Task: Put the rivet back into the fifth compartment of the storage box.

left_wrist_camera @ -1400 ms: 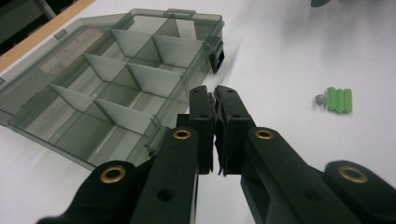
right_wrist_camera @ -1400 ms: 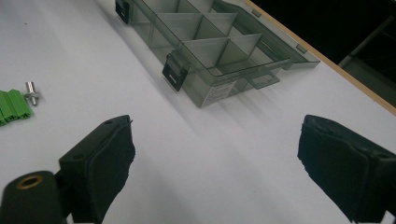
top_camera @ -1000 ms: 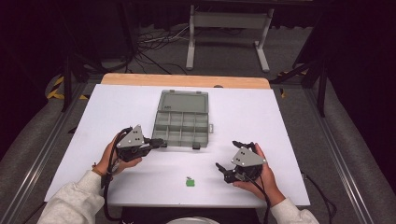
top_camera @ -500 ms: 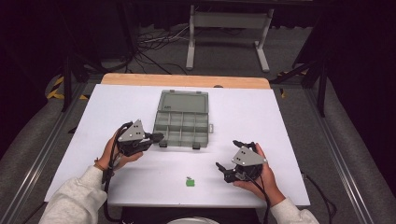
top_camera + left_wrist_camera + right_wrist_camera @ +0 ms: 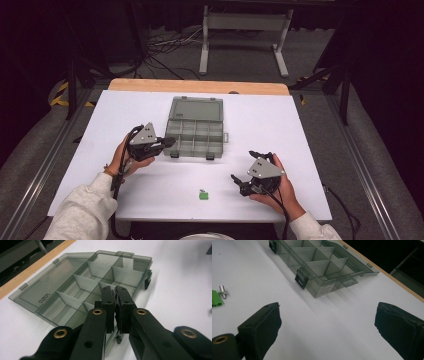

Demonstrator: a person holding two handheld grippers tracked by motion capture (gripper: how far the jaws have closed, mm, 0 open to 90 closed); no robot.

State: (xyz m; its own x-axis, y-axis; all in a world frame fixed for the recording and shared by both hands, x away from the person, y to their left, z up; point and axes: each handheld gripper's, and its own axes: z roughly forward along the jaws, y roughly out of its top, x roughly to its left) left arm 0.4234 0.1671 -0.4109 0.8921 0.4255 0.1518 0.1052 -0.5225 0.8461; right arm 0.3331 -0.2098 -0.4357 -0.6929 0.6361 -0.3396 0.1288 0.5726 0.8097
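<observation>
A smoky transparent compartment box [image 5: 196,131] lies open in the middle of the white table, its lid flat on the far side and its compartments empty. My left gripper [image 5: 169,142] is shut, its tips over the box's near-left corner. In the left gripper view the jaws of that gripper [image 5: 114,290] press pad to pad above the box [image 5: 75,287], and I see nothing between them. My right gripper [image 5: 244,167] stands open near the front right, resting low over bare table. In the right gripper view its pads [image 5: 268,320] are wide apart, with the box [image 5: 324,265] ahead of them.
A small green block [image 5: 203,196] with a little metal pin [image 5: 201,191] beside it lies near the table's front edge, between the two hands; the block [image 5: 216,299] and the pin [image 5: 222,292] also appear at left in the right gripper view. The table's wooden far edge [image 5: 200,86] borders a dark floor with cables.
My left gripper has moved slightly away from the person, toward the box's near-left corner, still shut. The right gripper has stayed in place.
</observation>
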